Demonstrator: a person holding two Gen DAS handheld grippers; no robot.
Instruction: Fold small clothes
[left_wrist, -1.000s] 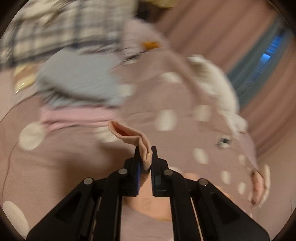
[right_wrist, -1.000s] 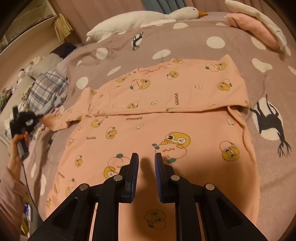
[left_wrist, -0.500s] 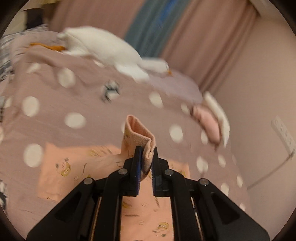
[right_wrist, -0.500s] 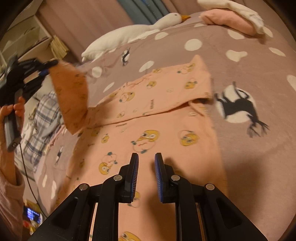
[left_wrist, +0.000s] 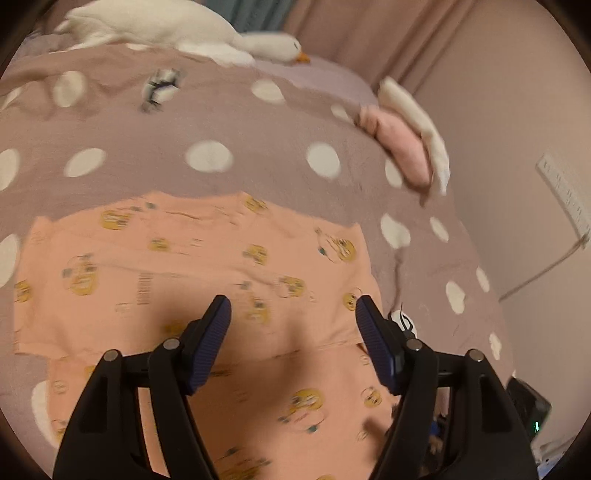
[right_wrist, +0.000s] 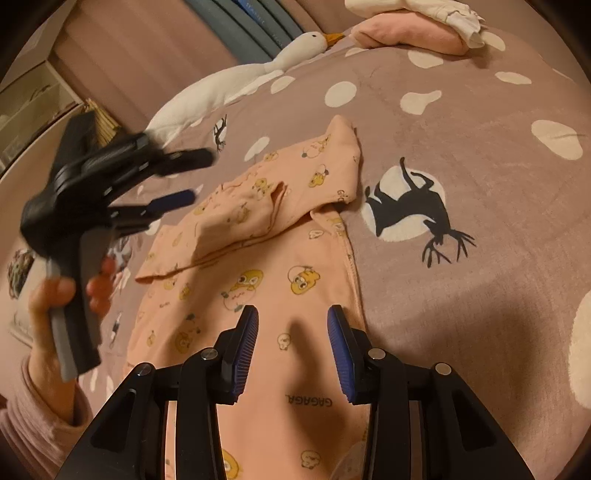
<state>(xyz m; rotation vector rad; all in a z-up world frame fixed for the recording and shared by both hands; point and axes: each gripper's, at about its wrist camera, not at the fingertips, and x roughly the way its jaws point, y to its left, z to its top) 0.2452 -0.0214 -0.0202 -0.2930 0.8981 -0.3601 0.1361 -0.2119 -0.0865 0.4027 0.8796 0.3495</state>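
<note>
Released since a moment ago from the left gripper (left_wrist: 293, 314), now spread wide like the empty right gripper (right_wrist: 291, 314): soft, light peach top (right_wrist: 280, 266), best pinched at hem or seam.

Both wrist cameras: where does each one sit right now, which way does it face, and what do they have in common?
Left wrist: above the peach garment, facing the goose plush; the open left gripper shows.
Right wrist: low over the garment, facing along the bed; the open right gripper and left hand show.
Shared: garment, goose, spotted bedspread, pink folded pile.
</note>
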